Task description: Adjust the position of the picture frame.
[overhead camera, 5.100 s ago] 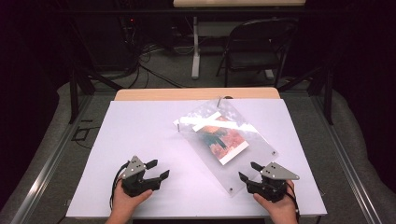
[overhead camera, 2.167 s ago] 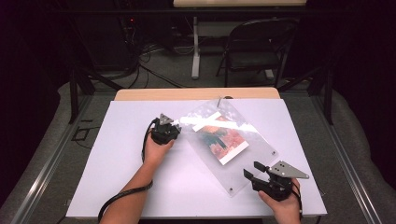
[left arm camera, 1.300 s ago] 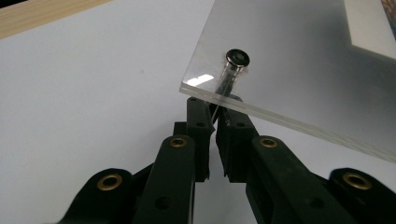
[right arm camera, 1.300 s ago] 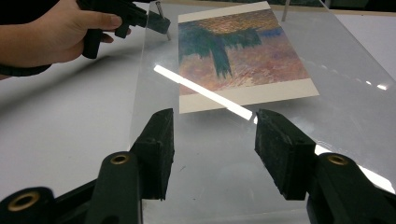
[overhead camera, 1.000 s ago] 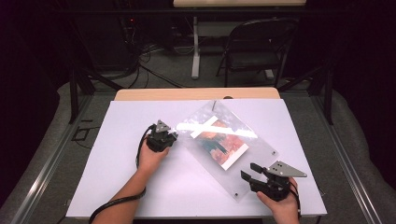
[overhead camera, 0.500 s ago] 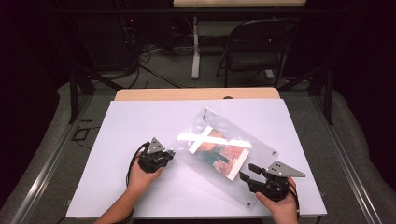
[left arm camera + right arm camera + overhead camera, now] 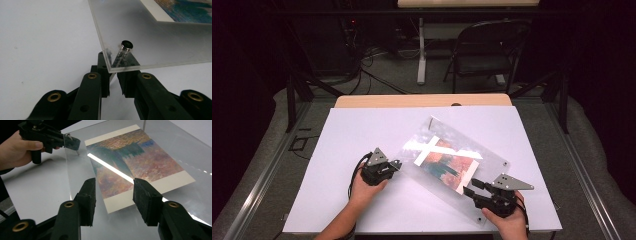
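Observation:
A clear acrylic frame (image 7: 484, 156) holding a colourful print (image 7: 448, 165) lies slanted on the white table (image 7: 357, 130). My left gripper (image 7: 396, 163) is at the frame's left corner, shut on it. In the left gripper view the jaws pinch that corner (image 7: 113, 67) just below a small metal bolt (image 7: 126, 45). My right gripper (image 7: 469, 187) stands open at the frame's near right end. Its jaws (image 7: 113, 195) are spread above the acrylic (image 7: 175, 140), in front of the print (image 7: 135, 162). The other hand (image 7: 17, 150) shows at the far corner.
A dark folding chair (image 7: 484, 50) and another table's leg (image 7: 421, 50) stand beyond the far edge. Cables lie on the floor (image 7: 377, 55) behind. Bare white tabletop spreads to the left and far right of the frame.
My left gripper has pulled back toward the person with the frame's corner in it, swinging the frame nearer and more slanted. The right gripper has barely moved.

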